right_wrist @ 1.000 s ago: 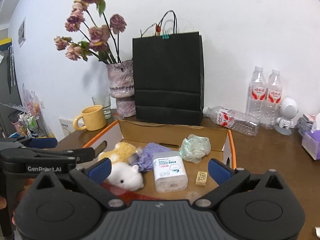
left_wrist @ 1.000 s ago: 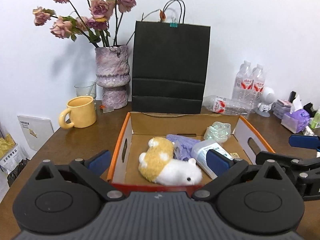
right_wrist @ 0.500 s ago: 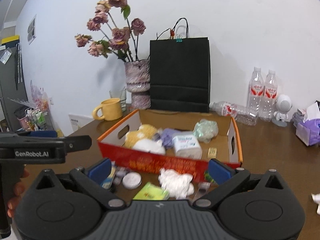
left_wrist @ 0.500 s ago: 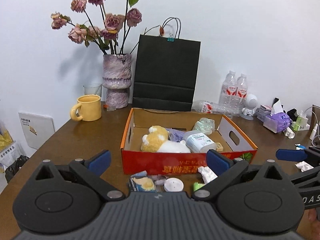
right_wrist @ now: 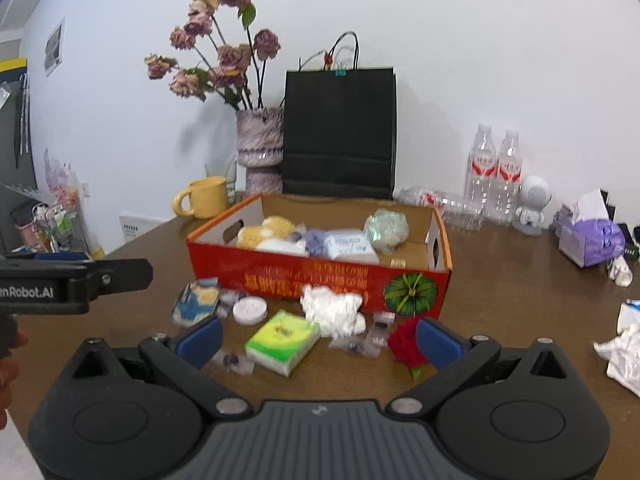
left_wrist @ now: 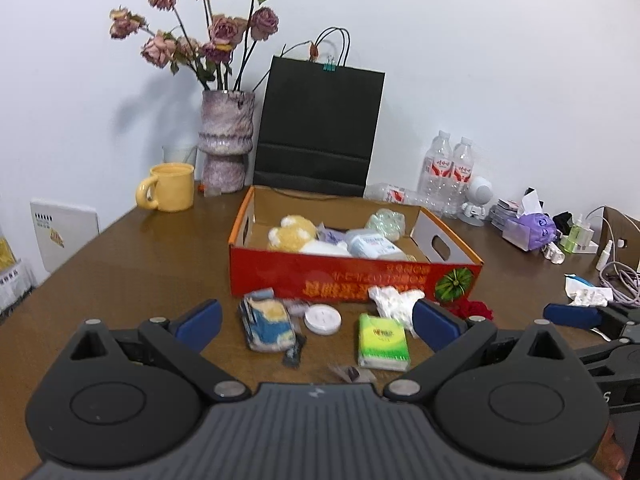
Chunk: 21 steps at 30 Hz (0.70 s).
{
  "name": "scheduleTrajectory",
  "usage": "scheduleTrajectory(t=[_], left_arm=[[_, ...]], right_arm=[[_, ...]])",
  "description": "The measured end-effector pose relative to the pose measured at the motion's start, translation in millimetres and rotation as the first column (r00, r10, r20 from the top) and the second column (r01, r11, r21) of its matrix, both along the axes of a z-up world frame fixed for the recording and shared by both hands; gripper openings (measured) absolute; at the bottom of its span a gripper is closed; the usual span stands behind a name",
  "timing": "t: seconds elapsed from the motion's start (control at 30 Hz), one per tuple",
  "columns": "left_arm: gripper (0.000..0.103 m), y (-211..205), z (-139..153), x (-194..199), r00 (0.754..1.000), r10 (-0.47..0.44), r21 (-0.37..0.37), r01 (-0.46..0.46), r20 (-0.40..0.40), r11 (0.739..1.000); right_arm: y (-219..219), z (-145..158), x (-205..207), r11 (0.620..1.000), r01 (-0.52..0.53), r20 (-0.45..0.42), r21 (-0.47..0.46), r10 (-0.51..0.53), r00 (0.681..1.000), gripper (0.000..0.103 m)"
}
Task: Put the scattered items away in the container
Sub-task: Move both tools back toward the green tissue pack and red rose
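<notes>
An orange cardboard box (left_wrist: 352, 280) (right_wrist: 280, 276) sits mid-table and holds a plush hamster (left_wrist: 294, 234), a wipes pack (left_wrist: 372, 245) and a clear bag (right_wrist: 386, 226). In front of it lie a blue-and-yellow packet (left_wrist: 266, 322), a white round disc (left_wrist: 322, 319) (right_wrist: 250, 310), a green tissue pack (left_wrist: 383, 342) (right_wrist: 283, 340), a white crumpled wad (right_wrist: 334, 312) and a red flower (right_wrist: 406, 342). My left gripper (left_wrist: 316, 322) and right gripper (right_wrist: 318, 338) both hang open and empty, short of these items.
A vase of dried roses (left_wrist: 227, 146), a black paper bag (left_wrist: 318, 136), a yellow mug (left_wrist: 168, 187) and water bottles (left_wrist: 448, 172) stand behind the box. A purple tissue pack (right_wrist: 592, 238) and crumpled white paper (right_wrist: 624, 352) lie on the right. A person's hand (right_wrist: 8, 360) holds the left gripper.
Both grippers have pulled back and up from over the box, so the loose items in front of it have come into view. Both stayed open and empty.
</notes>
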State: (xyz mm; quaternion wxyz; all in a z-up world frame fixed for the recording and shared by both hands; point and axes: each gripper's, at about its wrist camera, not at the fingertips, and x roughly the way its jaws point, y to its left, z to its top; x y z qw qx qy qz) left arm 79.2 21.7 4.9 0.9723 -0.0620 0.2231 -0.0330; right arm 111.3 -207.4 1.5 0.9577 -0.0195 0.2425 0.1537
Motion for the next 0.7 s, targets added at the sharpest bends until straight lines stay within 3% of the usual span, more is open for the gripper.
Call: scheduleTrajectory(t=[0.23,0.7], left_arm=[[0.103,-1,-12,-8,0.999,0.021,0.014,-0.021,-0.028,1.0],[0.103,4,-23,-13,0.998,0.009,-0.029,-0.011,-0.057,1.0]], right_arm=[[-5,-9,-10,0.997,-0.053,-0.074,0.053,0.057,0.996,0.103],[-17,-25,-13,0.996,-0.026,-0.123,0.083,0.036,0.992,0.103]])
